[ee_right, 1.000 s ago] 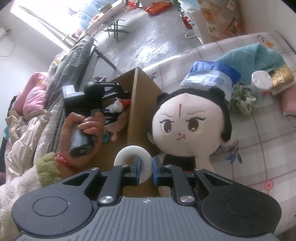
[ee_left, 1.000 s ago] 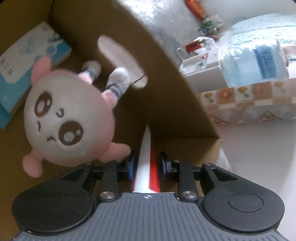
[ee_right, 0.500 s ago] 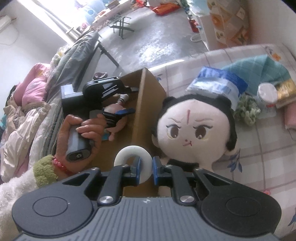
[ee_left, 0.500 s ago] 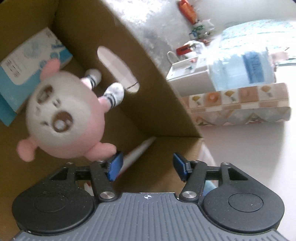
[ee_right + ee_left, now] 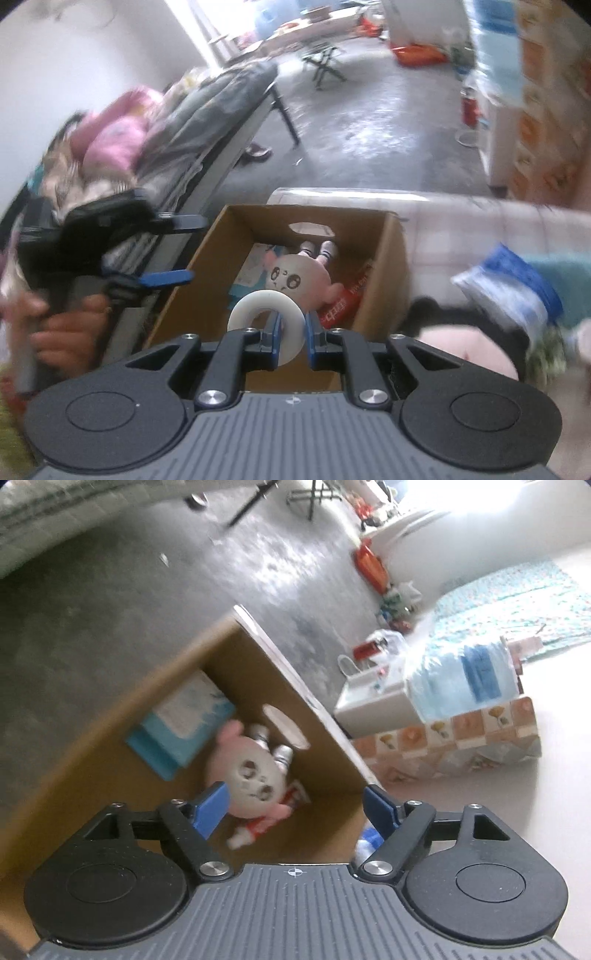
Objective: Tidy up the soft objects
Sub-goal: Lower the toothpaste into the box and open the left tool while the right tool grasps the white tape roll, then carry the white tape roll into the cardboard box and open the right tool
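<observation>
While the left gripper (image 5: 295,806) hung above the cardboard box (image 5: 397,266), its jaws were opening with nothing between them. The right gripper (image 5: 291,332) was clamped on one white ring (image 5: 266,306). Inside the box lay one pink round-headed plush (image 5: 299,277), one blue-and-white packet (image 5: 184,720) at its ten o'clock and one red tube (image 5: 266,819) at its five o'clock.

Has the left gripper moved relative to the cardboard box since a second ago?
Yes. The left gripper has pulled up and back from the brown cardboard box, jaws opening and empty; the box's rim and the floor now show.
</observation>
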